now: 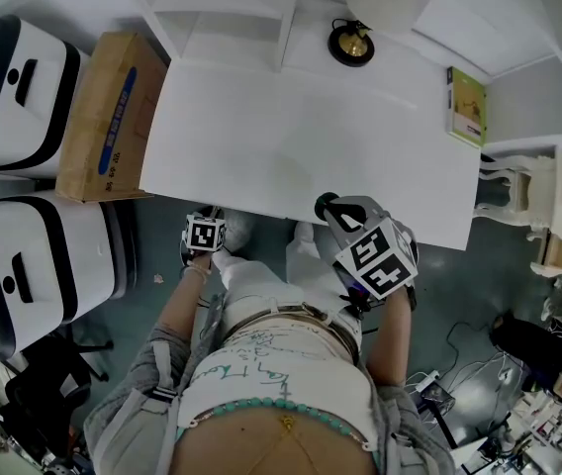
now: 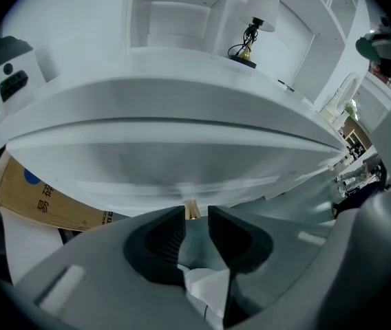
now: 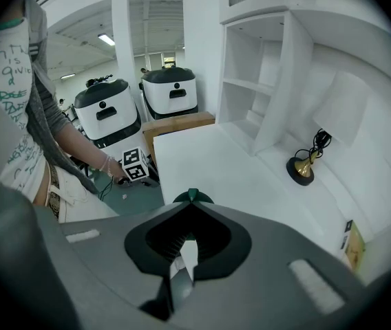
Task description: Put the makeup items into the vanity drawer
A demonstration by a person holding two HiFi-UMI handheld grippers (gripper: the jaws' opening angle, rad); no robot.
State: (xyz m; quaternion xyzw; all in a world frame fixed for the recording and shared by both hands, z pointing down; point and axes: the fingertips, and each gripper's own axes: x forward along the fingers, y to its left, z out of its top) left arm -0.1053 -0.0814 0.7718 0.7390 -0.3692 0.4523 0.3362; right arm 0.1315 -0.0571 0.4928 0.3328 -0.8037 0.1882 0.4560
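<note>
The white vanity (image 1: 301, 146) has a bare top, and its drawer front (image 2: 182, 163) sits flush. A small brass drawer knob (image 2: 191, 210) shows right at the tips of my left gripper (image 2: 195, 215). The jaws stand a little apart around the knob, open. In the head view the left gripper (image 1: 203, 235) is low at the vanity's front edge, its tips hidden. My right gripper (image 1: 334, 211) hovers over the front edge, shut on a dark green round makeup item (image 1: 327, 204). Only the item's top (image 3: 193, 196) peeks above the closed jaws of the right gripper (image 3: 193, 205).
A black-and-gold lamp (image 1: 350, 44) stands at the back of the top, and a green book (image 1: 466, 105) lies at its right end. A cardboard box (image 1: 113, 115) and two white machines (image 1: 14, 87) (image 1: 34, 265) are on the left. An ornate white chair (image 1: 528, 191) stands on the right.
</note>
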